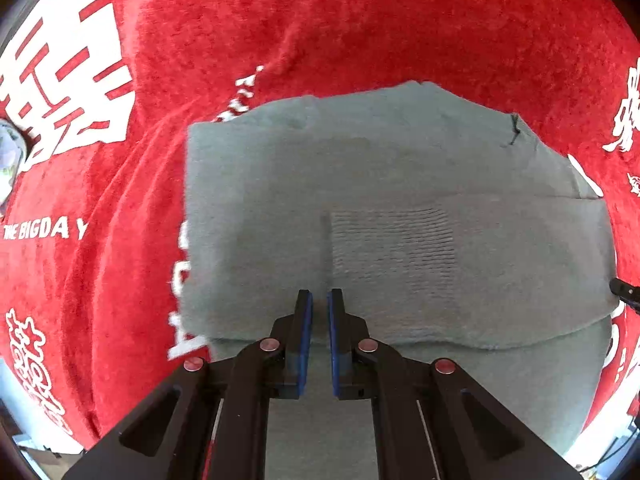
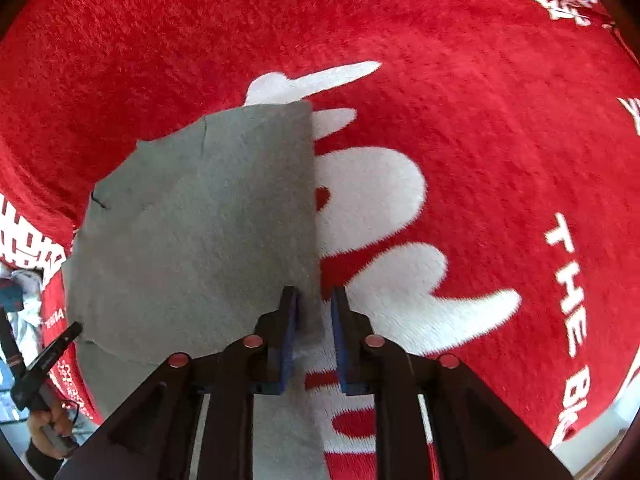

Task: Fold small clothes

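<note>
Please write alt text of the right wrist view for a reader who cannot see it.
The right gripper points down at the right edge of a folded grey garment, which passes between its blue pads. The garment lies on a red plush cloth with white lettering. At lower left, a hand holds the left gripper.

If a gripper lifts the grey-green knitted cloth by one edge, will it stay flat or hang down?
The grey-green knitted cloth would probably hang limp: it lies folded in soft layers with a wavy edge. It looks light, being thin and small. On the red plush blanket it may drag rather than slide, since both surfaces look fuzzy.
</note>
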`<state>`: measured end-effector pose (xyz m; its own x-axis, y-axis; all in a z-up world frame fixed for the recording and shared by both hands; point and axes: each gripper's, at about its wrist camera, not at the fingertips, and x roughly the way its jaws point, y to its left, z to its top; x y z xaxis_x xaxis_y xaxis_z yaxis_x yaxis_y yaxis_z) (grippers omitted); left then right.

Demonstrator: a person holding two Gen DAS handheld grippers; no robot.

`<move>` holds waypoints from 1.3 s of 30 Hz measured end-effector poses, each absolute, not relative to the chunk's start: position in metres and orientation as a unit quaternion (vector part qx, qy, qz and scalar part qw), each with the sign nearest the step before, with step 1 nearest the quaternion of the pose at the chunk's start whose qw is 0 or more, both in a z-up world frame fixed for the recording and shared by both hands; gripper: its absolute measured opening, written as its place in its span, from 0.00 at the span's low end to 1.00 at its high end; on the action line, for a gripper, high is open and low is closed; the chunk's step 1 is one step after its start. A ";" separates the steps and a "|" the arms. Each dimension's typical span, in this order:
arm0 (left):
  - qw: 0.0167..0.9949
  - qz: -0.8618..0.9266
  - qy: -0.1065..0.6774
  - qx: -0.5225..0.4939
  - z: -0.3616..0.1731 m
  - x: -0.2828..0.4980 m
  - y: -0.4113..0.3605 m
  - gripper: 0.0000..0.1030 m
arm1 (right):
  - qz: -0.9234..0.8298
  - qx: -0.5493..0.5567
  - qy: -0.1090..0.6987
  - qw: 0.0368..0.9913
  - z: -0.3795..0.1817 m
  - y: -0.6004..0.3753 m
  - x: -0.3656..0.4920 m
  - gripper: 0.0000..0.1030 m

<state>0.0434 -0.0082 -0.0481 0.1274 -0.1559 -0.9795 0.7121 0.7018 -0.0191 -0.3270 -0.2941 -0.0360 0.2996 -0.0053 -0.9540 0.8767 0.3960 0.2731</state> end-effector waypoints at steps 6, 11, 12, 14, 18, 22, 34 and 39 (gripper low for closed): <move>0.713 -0.298 0.587 0.241 -0.038 0.043 0.004 0.08 | -0.332 0.433 0.495 0.676 -0.007 -0.284 -0.332 0.21; 0.713 -0.297 0.590 0.236 -0.032 0.037 0.010 0.08 | -0.317 0.444 0.499 0.673 -0.004 -0.266 -0.320 0.21; 0.713 -0.295 0.591 0.234 -0.031 0.036 0.011 0.08 | -0.314 0.444 0.501 0.673 -0.007 -0.261 -0.311 0.21; 0.712 -0.288 0.594 0.239 -0.030 0.035 0.011 0.08 | -0.310 0.448 0.505 0.670 -0.010 -0.257 -0.307 0.21; 0.713 -0.284 0.596 0.235 -0.030 0.034 0.016 0.44 | -0.310 0.458 0.503 0.664 -0.014 -0.257 -0.303 0.22; 0.740 -0.264 0.564 0.253 -0.021 0.030 0.021 0.99 | -0.323 0.452 0.486 0.675 -0.012 -0.273 -0.298 0.56; 0.739 -0.246 0.579 0.240 -0.031 0.037 0.009 0.99 | -0.352 0.521 0.424 0.652 -0.052 -0.362 -0.272 0.05; 0.734 -0.250 0.579 0.251 -0.032 0.030 -0.002 0.99 | -0.348 0.488 0.453 0.661 -0.048 -0.365 -0.267 0.08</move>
<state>0.0298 -0.0020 -0.0323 0.2048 -0.0770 -0.9758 0.6578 0.7491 0.0790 -0.2670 -0.3645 -0.0480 0.3487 -0.0182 -0.9371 0.9007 0.2829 0.3297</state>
